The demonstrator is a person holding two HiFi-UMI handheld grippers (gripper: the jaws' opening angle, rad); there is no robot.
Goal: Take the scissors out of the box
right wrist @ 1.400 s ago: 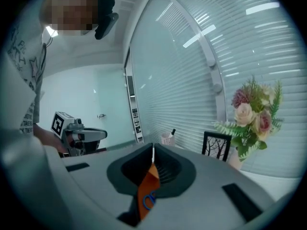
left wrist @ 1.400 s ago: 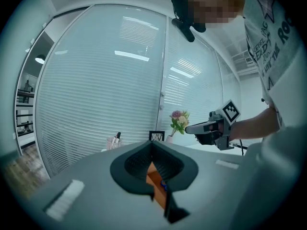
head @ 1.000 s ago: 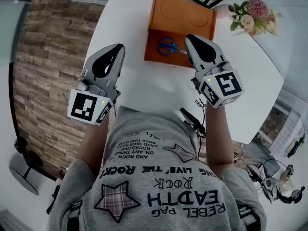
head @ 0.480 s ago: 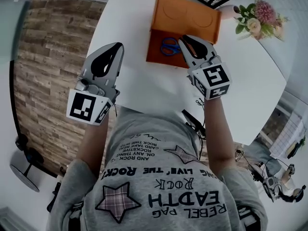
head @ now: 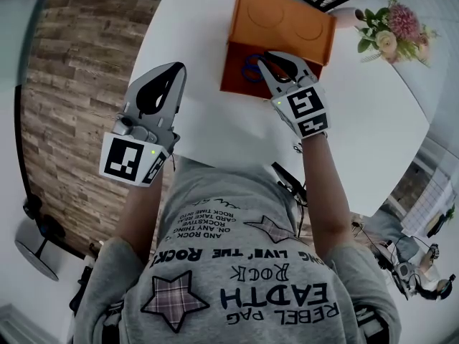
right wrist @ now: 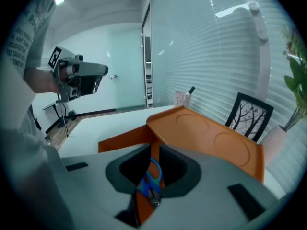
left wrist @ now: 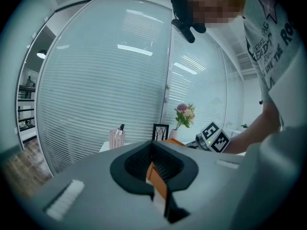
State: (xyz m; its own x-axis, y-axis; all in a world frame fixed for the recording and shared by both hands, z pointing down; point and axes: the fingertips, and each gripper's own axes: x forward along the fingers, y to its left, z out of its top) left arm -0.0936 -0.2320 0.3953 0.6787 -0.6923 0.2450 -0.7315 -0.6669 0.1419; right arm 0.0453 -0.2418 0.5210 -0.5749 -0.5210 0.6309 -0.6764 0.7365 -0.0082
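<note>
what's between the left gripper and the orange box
Just bare white table; the head view shows nothing lying between the left gripper and the orange box.

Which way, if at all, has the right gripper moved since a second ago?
Yes. In the head view the right gripper has slid up and left over the orange box, partly covering the blue scissors.

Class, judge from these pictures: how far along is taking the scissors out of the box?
Done: the box lies open. In hand: the right gripper hangs over it, fingers shut, aimed at the scissors. Left: grip and lift them out; they lie inside. The left gripper is aside, shut.
</note>
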